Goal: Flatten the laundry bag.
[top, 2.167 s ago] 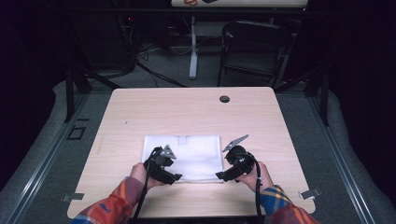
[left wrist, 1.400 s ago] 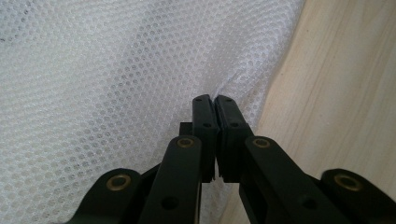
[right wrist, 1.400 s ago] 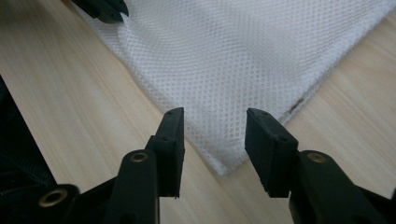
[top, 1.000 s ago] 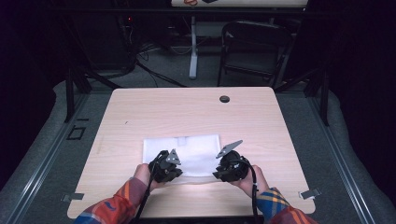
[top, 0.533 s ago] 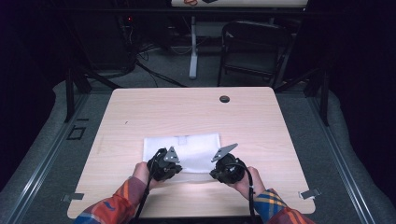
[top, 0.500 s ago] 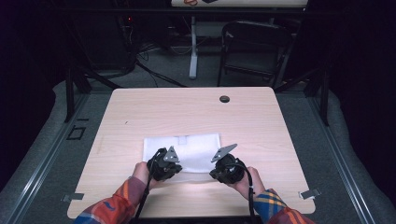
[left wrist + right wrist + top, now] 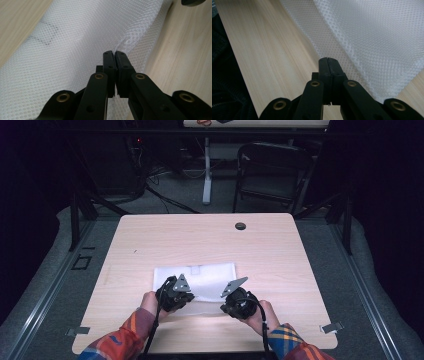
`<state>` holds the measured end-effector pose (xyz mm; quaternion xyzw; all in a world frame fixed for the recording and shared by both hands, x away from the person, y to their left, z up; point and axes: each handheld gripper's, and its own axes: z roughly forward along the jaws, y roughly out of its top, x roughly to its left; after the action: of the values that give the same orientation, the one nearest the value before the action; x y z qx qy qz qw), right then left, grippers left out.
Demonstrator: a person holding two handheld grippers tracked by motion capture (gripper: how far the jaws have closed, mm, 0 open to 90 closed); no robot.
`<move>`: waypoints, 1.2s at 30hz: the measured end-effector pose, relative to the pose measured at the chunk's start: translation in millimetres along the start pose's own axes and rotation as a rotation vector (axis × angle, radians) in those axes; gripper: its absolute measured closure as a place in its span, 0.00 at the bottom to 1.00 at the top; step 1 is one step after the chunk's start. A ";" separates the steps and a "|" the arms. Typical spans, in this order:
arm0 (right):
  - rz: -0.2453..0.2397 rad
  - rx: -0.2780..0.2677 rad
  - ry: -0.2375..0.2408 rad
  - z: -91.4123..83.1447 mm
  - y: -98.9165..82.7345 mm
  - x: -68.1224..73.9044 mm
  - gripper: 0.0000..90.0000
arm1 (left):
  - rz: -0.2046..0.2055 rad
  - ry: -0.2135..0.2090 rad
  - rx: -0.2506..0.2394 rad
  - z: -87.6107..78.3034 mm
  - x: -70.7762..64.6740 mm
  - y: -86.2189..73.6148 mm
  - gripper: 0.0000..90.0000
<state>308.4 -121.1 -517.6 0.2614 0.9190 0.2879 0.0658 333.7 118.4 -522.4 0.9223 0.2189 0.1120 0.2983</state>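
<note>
White mesh cloth (image 7: 197, 280) is laid flat on the counter (image 7: 280, 255), toward the near middle. The left tongs (image 7: 114, 56) are pressed together on a puckered fold at the cloth's near left edge. The right tongs (image 7: 329, 62), just closed, are set at the near right edge; cloth between them appears pinched, though the contact is hidden.
</note>
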 end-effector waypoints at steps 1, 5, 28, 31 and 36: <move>-0.007 0.007 -0.001 0.2 0.5 -0.2 1.00 | 0.001 -0.002 0.002 -1.2 0.6 0.4 0.98; -0.014 0.007 -0.005 2.0 2.1 2.2 1.00 | -0.005 0.014 -0.014 -3.5 1.2 1.6 0.97; -0.091 0.030 -0.086 44.7 8.1 10.4 1.00 | -0.027 0.028 -0.032 -7.2 5.5 3.4 0.98; -0.096 0.040 -0.095 52.1 6.8 10.9 1.00 | -0.037 0.030 -0.035 -7.4 5.6 3.4 0.98; -0.105 0.061 -0.093 56.4 4.4 11.3 1.00 | -0.054 0.042 -0.044 -7.5 5.3 3.2 0.98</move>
<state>316.0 -84.3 -561.4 0.2280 0.9357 0.2433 0.1154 336.9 122.3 -514.2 0.9066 0.2473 0.1282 0.3169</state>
